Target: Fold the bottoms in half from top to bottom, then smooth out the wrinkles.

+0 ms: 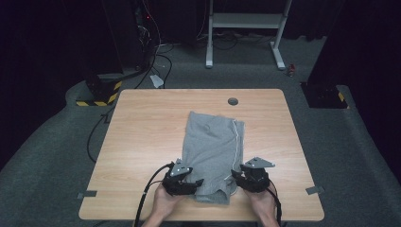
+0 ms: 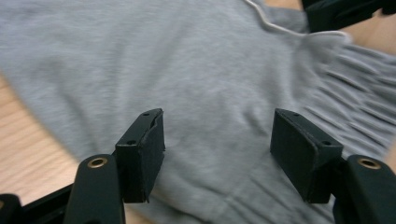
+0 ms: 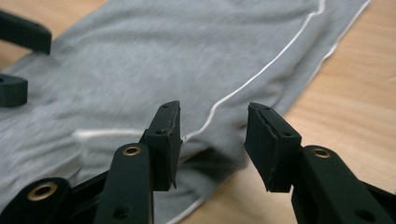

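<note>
- Where the wooden table (image 1: pixel 142 142) meets the person's edge, the left gripper (image 1: pixel 193 183) sits over the near left part of a grey garment (image 1: pixel 213 146), held by the left hand (image 1: pixel 165 201) that comes in from the bottom of the high view.
- Left gripper, own view: the two black jaws stand wide apart above the grey garment (image 2: pixel 201 70); the cloth lies between and below them, and neither pad presses on it, so nothing is held. Bare wood shows at the left edge of this view, and the other gripper's jaws appear at the top right corner.
- Grey garment: it lies folded lengthwise at the middle of the table, its long axis running from the near edge toward the far side; a gathered, ribbed band lies at the near end, and a white cord (image 1: pixel 235 142) runs along its right side.
- Right gripper (image 1: pixel 238 176): it sits at the near right edge of the garment, held by the right hand (image 1: pixel 262 203).
- Right gripper, own view: the jaws are partly open over the edge of the garment (image 3: pixel 163 60), where the white cord (image 3: pixel 261 70) curves down between them; the pads grip nothing. Bare table (image 3: pixel 355 93) lies to the right.
- Far side: a round grommet (image 1: pixel 232 101) is set in the tabletop beyond the garment.
</note>
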### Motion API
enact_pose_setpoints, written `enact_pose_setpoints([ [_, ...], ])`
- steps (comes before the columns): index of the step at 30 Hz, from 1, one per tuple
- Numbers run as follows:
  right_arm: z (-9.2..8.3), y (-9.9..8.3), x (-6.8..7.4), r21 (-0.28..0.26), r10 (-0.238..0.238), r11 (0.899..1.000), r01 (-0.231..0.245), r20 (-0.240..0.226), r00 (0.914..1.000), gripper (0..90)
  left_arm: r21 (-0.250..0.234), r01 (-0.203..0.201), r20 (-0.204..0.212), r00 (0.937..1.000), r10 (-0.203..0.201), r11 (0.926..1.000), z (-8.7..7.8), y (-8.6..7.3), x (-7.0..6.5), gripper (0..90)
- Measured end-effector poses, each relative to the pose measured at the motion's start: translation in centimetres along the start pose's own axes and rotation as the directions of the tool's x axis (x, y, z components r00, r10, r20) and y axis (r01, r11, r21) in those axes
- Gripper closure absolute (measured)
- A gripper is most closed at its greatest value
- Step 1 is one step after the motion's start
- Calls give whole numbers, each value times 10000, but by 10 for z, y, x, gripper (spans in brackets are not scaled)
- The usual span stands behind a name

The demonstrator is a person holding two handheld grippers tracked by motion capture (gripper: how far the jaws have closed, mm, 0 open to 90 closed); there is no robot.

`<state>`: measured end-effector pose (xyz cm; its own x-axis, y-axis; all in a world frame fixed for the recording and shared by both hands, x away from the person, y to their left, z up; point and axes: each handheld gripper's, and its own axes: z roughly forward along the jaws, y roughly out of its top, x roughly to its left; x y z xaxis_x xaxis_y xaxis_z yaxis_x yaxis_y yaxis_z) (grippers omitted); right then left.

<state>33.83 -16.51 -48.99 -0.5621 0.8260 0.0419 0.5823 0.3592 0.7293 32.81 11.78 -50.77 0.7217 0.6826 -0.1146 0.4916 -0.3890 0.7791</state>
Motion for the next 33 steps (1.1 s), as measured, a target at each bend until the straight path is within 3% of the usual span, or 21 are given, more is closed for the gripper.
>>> enact_pose_setpoints([
  [3,8,-10,-1,460,-90,9989,82,189,9998,550,193,-188,-580,9981,198,9996,5,-6,-2,355],
  [5,14,-16,-5,576,109,9983,-116,139,9998,553,77,197,-395,9990,-194,9998,7,-10,2,356],
  [7,17,-17,-7,509,209,9985,-210,37,9998,564,49,323,-401,9987,-321,9995,8,-12,4,353],
  [11,24,-9,-5,594,51,9982,-50,-3,10000,593,182,296,-665,9974,-283,9994,7,-11,9,352],
  [18,45,6,5,473,-206,9986,222,-327,9993,597,293,796,-989,9922,-764,9964,-5,-17,26,352],
  [23,48,8,9,435,-429,9980,450,-498,9978,595,314,859,-948,9921,-826,9958,-10,-21,24,360],
  [25,46,6,9,462,-261,9985,292,-667,9974,593,481,859,-882,9928,-814,9951,-12,-21,21,368],
  [28,41,5,12,665,-484,9963,541,-845,9953,593,658,729,-683,9953,-684,9952,-16,-23,15,383],
  [33,35,4,8,559,-487,9969,548,-1057,9932,569,523,810,-603,9951,-778,9953,-19,-21,16,362],
])
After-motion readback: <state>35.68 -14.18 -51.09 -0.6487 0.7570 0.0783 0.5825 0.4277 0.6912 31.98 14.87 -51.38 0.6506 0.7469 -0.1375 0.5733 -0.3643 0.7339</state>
